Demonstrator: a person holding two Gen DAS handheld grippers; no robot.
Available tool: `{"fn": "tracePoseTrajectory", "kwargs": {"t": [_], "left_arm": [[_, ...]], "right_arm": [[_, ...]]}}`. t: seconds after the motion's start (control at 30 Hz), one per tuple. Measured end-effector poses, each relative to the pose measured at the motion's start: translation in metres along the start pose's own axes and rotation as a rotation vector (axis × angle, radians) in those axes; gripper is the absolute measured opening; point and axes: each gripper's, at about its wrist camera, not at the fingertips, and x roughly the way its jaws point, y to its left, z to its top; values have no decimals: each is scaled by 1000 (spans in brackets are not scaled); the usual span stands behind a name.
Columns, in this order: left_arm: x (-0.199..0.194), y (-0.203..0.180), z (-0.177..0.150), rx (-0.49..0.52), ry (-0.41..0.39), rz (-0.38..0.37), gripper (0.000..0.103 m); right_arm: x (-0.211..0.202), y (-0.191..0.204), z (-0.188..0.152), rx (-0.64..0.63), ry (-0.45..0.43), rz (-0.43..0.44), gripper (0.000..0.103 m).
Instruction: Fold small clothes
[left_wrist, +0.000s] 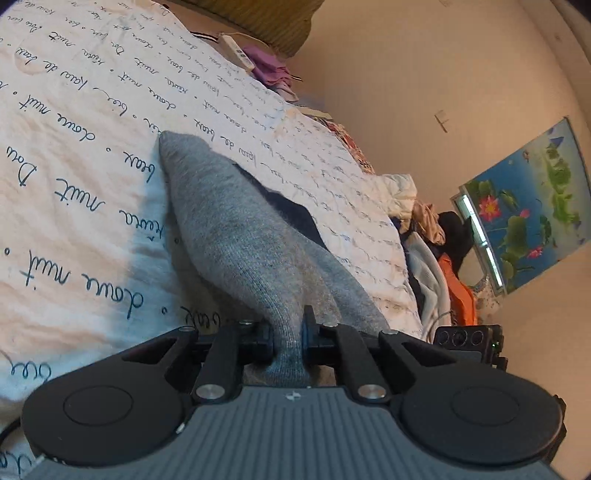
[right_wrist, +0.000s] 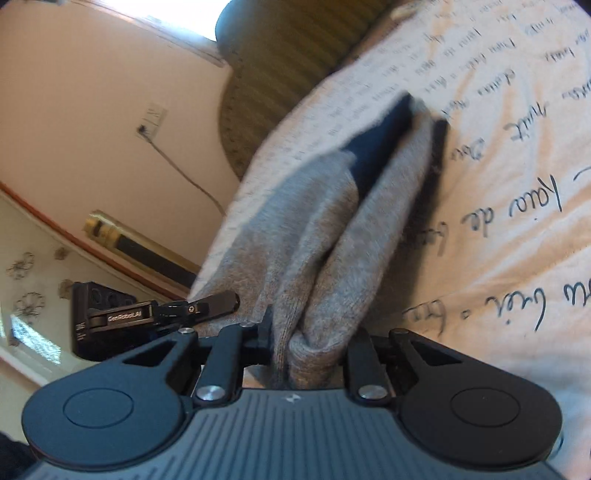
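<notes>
Left wrist view: the left hand-held gripper (left_wrist: 288, 343) fills the foreground, its two fingers clenched on the near end of a grey sock (left_wrist: 236, 236). The sock's long axis runs away from the gripper, up and to the left, and its rounded far tip rests on a white bedsheet (left_wrist: 74, 184) printed with dark cursive script. A dark navy band (left_wrist: 291, 214) shows along the sock's right edge, partly tucked beneath the grey knit. Beyond the sock's tip, near the far edge of the sheet, lie a white remote control (left_wrist: 236, 53) and a crumpled purple cloth (left_wrist: 267, 68). To the right of the sock, past the sheet's edge, a heap of mixed clothes (left_wrist: 436, 258) lies below a blue lotus poster (left_wrist: 532, 203) on the wall.

Right wrist view: the right hand-held gripper (right_wrist: 306, 347) is likewise clenched on grey knit, here bunched into two thick folds of the sock (right_wrist: 332, 229) between its fingers. The long axis runs from the gripper up and to the right, ending in the navy band (right_wrist: 384, 147) at the far end, which lies on the bedsheet (right_wrist: 517, 221). Left of the sock, part of the other gripper's black body (right_wrist: 122, 317) is visible. Beyond the sock's far end stands a ribbed olive cushion (right_wrist: 280, 74) against the pink wall.
</notes>
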Motion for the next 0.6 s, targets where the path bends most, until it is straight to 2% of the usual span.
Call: {"fn": "tracePoseTrajectory", "kwargs": {"t": [0.07,0.1,0.17,0.2,0.23,0.27,0.3,0.37,0.4,0.43,0.47,0.53,0.57,0.6], "left_arm": [[-3,4,-15,24,22,19,12],[2,10,-23,30,40,57,14],[20,31,-38,10,96,149,18],[25,40,-44,-21,115,164,26],[20,44,-46,-46,94,145,29],[12,42,-45,-41,79,144,31],[-1,36,-42,-15,42,156,32],[-32,19,-37,61,-87,206,43],[-44,10,-32,103,-154,231,56],[-52,-1,-28,142,-221,267,65],[-56,-13,-25,179,-291,302,67],[-48,-37,-24,271,-419,322,68],[-35,-48,-25,319,-456,325,69],[-19,-55,-27,361,-453,323,70]], "right_arm": [[-16,4,-16,13,1,29,16],[-18,2,-25,18,11,20,17],[-11,-10,-45,32,55,-52,19],[-5,-20,-53,56,81,-86,19],[-3,-29,-57,85,95,-97,20],[-7,-35,-57,124,75,-67,20],[-15,-35,-53,150,56,-41,22],[-38,-24,-39,115,-12,-35,32],[-50,-19,-31,85,-57,-48,39],[-62,-14,-23,58,-108,-67,54],[-71,-8,-10,29,-173,-96,63],[-75,0,13,-5,-255,-97,63],[-68,4,27,-7,-276,-78,63],[-56,8,40,-14,-281,-54,63]]}}
